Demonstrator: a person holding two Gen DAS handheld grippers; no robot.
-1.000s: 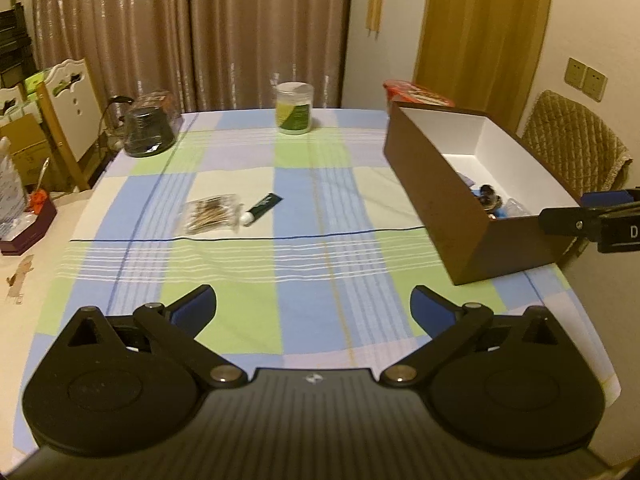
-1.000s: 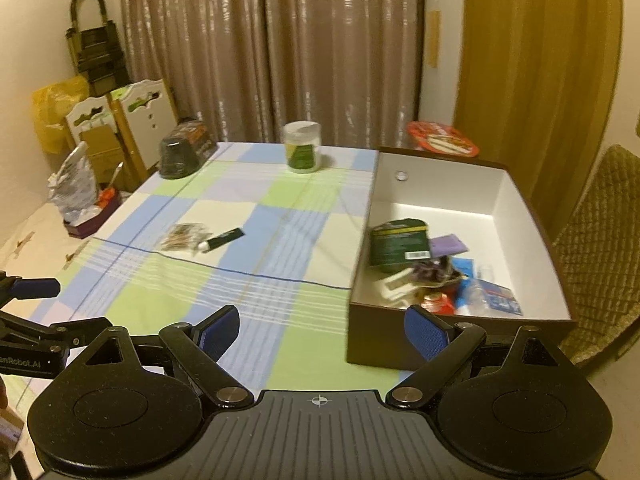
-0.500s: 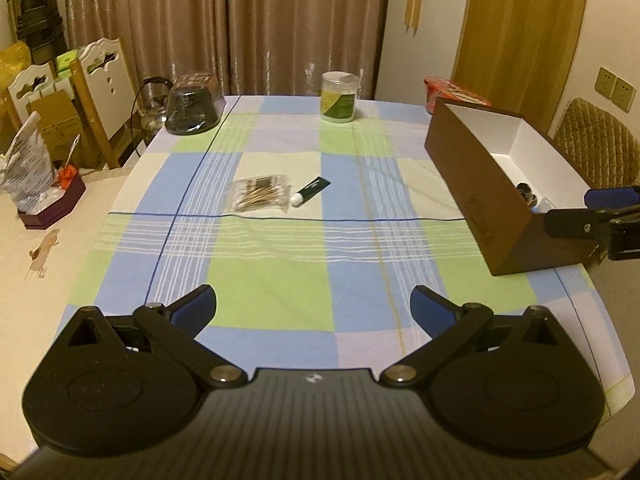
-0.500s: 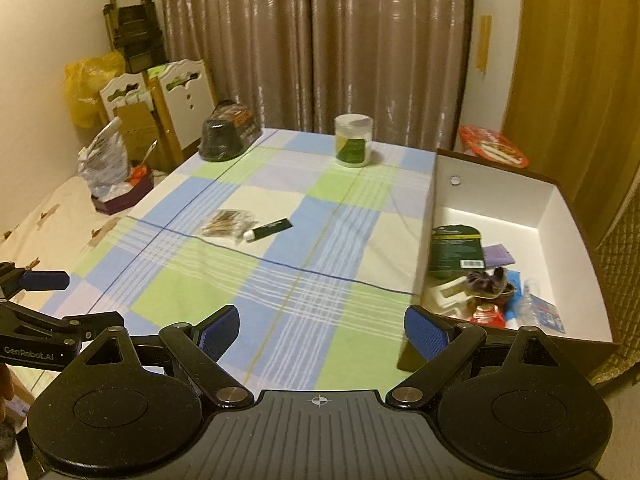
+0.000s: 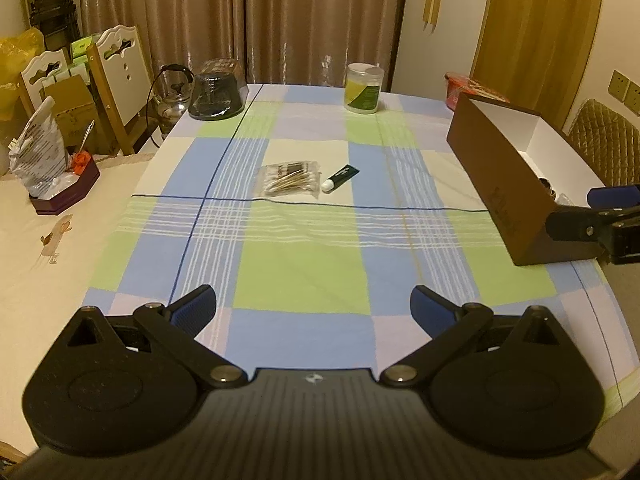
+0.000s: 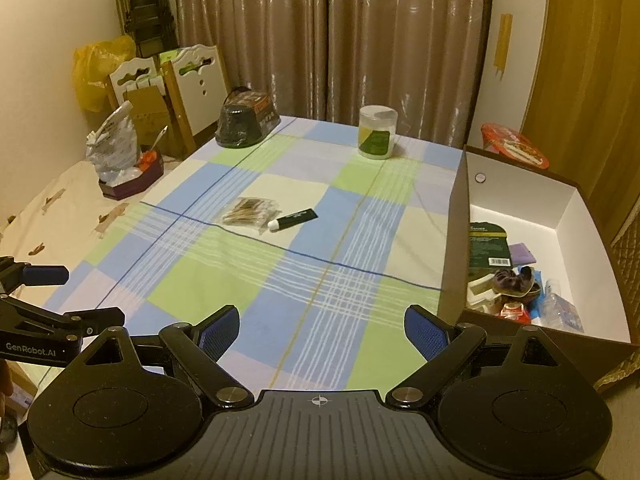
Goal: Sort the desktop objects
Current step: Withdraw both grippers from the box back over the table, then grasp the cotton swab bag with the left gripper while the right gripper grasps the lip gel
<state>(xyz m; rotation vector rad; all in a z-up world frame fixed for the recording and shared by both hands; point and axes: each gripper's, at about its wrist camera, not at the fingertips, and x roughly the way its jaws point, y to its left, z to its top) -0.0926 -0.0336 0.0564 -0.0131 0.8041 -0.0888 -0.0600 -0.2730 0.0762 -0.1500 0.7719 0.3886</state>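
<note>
A bag of cotton swabs (image 5: 290, 180) and a dark tube with a white cap (image 5: 341, 178) lie mid-table on the checked cloth; both also show in the right wrist view, the swabs (image 6: 250, 211) and the tube (image 6: 293, 219). A brown box with a white inside (image 6: 454, 240) stands at the right and holds several items (image 6: 506, 276); in the left wrist view the box (image 5: 496, 184) sits at the right. My left gripper (image 5: 313, 310) is open and empty over the near table edge. My right gripper (image 6: 321, 330) is open and empty beside the box's near corner.
A white jar with a green label (image 5: 364, 88) and a dark wrapped bowl (image 5: 216, 94) stand at the far edge. A red lid (image 6: 514, 148) lies behind the box. A glass kettle (image 5: 174, 94), chairs and a tray with a bag (image 5: 56, 184) are at the left.
Both grippers have pulled back and swung left, so the swabs and tube sit nearer the centre of each view. Both stay open and empty.
</note>
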